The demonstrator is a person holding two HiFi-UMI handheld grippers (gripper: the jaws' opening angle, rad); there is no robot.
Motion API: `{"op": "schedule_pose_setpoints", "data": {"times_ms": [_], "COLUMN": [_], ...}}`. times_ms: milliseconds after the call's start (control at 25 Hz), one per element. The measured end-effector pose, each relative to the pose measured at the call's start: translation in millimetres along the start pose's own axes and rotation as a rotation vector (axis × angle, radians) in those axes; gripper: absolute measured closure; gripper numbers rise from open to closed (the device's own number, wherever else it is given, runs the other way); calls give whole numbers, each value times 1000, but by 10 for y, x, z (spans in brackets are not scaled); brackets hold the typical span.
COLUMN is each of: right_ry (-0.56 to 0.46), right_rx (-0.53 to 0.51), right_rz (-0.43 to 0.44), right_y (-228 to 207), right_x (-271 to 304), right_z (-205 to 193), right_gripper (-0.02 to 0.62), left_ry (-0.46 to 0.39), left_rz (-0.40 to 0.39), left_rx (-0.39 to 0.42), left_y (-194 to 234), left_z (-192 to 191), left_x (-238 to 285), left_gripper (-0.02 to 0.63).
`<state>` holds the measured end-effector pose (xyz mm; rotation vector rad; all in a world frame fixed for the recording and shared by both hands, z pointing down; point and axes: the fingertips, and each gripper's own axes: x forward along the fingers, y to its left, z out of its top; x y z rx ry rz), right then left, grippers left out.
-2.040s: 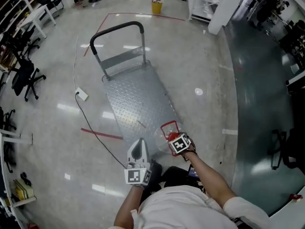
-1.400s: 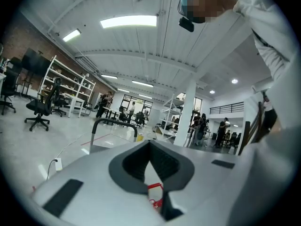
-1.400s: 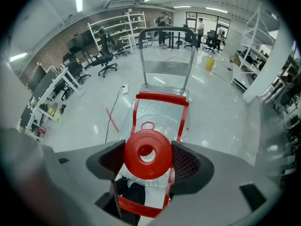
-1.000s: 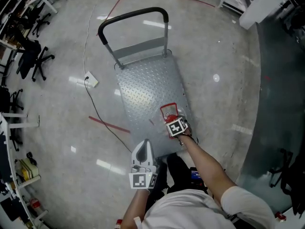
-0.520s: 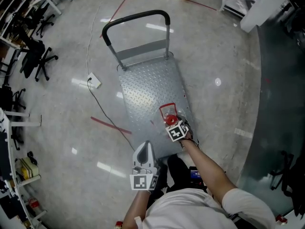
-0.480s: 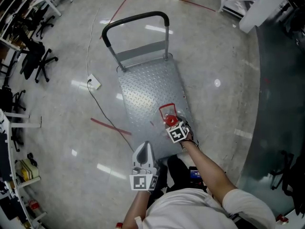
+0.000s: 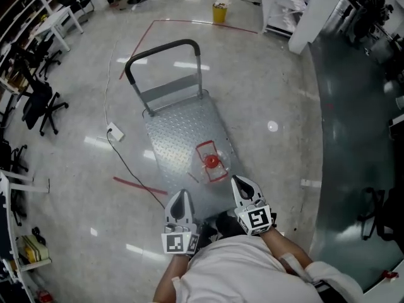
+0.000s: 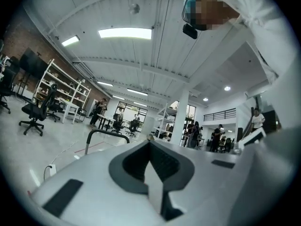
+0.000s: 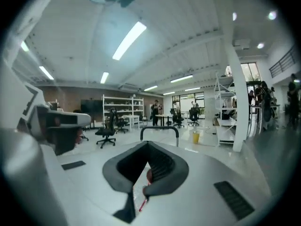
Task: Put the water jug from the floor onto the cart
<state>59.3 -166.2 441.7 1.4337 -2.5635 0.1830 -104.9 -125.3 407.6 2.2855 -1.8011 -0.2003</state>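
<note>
The water jug (image 7: 211,161), clear with a red cap and red handle, stands on the front right part of the grey metal cart (image 7: 177,131). The cart's black push handle (image 7: 163,50) is at the far end. My right gripper (image 7: 240,180) hovers just short of the jug, apart from it, its jaws closing to shut with nothing between them. My left gripper (image 7: 182,194) is shut and empty over the cart's near edge. The right gripper view shows shut jaws (image 9: 147,143), the cart handle (image 9: 160,129) beyond and the red cap (image 9: 149,175) below. The left gripper (image 8: 150,142) points level at the room.
A white power strip (image 7: 115,132) with its cable lies on the floor left of the cart, near a red tape strip (image 7: 136,185). Office chairs (image 7: 38,103) stand far left. A yellow bin (image 7: 219,11) and a white pillar (image 7: 315,11) are beyond. Darker flooring (image 7: 353,106) runs along the right.
My right gripper has let go of the jug's handle, risen and drawn back toward me, now shut. The jug stays on the cart. My left gripper rose a little.
</note>
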Motion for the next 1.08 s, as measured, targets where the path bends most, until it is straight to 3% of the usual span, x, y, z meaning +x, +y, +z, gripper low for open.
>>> {"op": "schedule_pose_setpoints", "data": {"times_ms": [160,360,1080], "right_ry": [6,24,0], "right_rx": [63,10,2], "right_rz": [30,91,116], "right_y": [205,362,326], "right_x": [-314,-388,-391], "right_z": [-161,-216,-143], "right_gripper": [583,583,583], "left_ry": [-4,20,-1], "left_rz": [-23,-56,-81], "left_rx": [-1,-2,0], "left_y": [-113,-252,-351], "left_z": [-13,-114,-63], "left_x": [-124,-152,-64], "left_gripper": [603,603,603]}}
